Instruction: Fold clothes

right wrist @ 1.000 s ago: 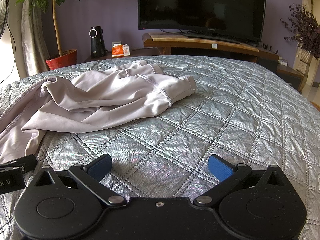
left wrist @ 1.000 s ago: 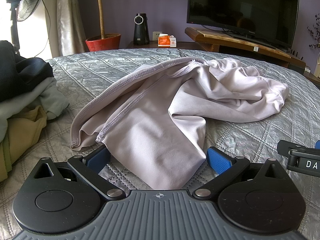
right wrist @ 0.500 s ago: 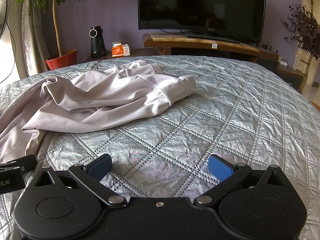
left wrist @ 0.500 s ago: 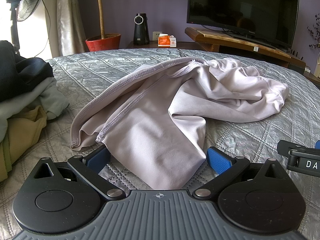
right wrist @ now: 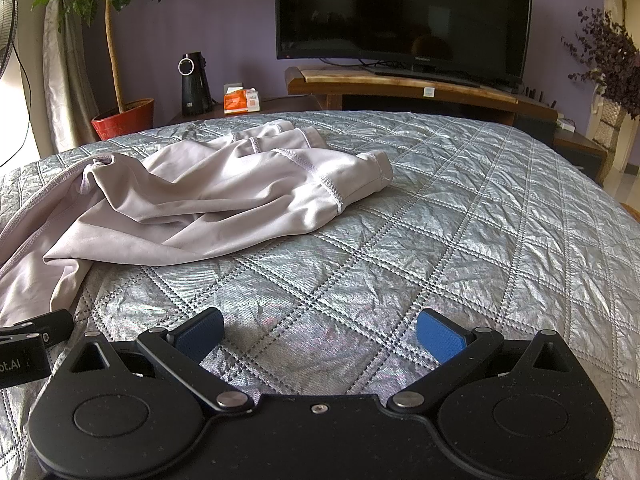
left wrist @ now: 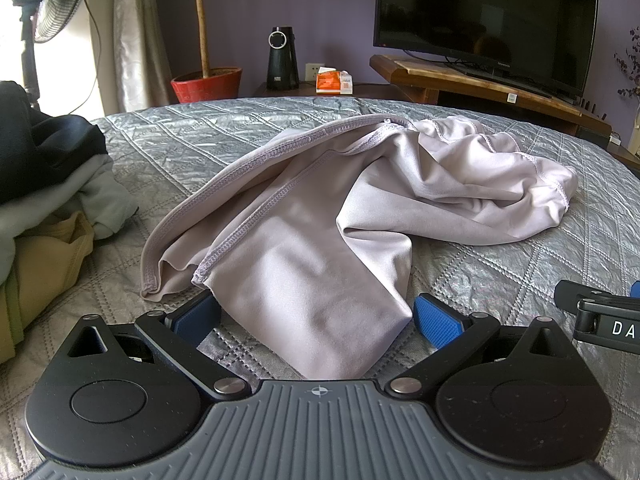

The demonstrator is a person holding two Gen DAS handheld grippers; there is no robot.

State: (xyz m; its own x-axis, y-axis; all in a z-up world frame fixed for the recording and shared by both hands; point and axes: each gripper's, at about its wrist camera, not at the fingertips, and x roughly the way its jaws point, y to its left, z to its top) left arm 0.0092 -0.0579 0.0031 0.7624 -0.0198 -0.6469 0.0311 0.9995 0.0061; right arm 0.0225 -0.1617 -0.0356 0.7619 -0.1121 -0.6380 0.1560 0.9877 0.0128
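- The garment [left wrist: 360,216], pale lilac and crumpled, lies unfolded on the quilted bed [right wrist: 460,220]; its nearest corner reaches in between the fingers of the left tool [left wrist: 316,316].
- The left tool has its blue pads wide apart on either side of that corner, clamping nothing; placed so, it looks ready to pinch the corner and start spreading the garment flat.
- The right tool [right wrist: 320,332] sits to the right of the garment, over bare quilt, its pads apart and empty; probably waiting to take a second corner.
- To the left of the garment a pile [left wrist: 44,200] of dark, grey and mustard clothes is stacked, likely the next items.
- Beyond the garment stand a red pot [left wrist: 206,84], an orange box [left wrist: 334,82] and a TV [right wrist: 404,16].
- Writing: "DA" shows on the right tool's edge and "ot.AI" on the left tool's; both are cut off. The TV's badge is too small to read.
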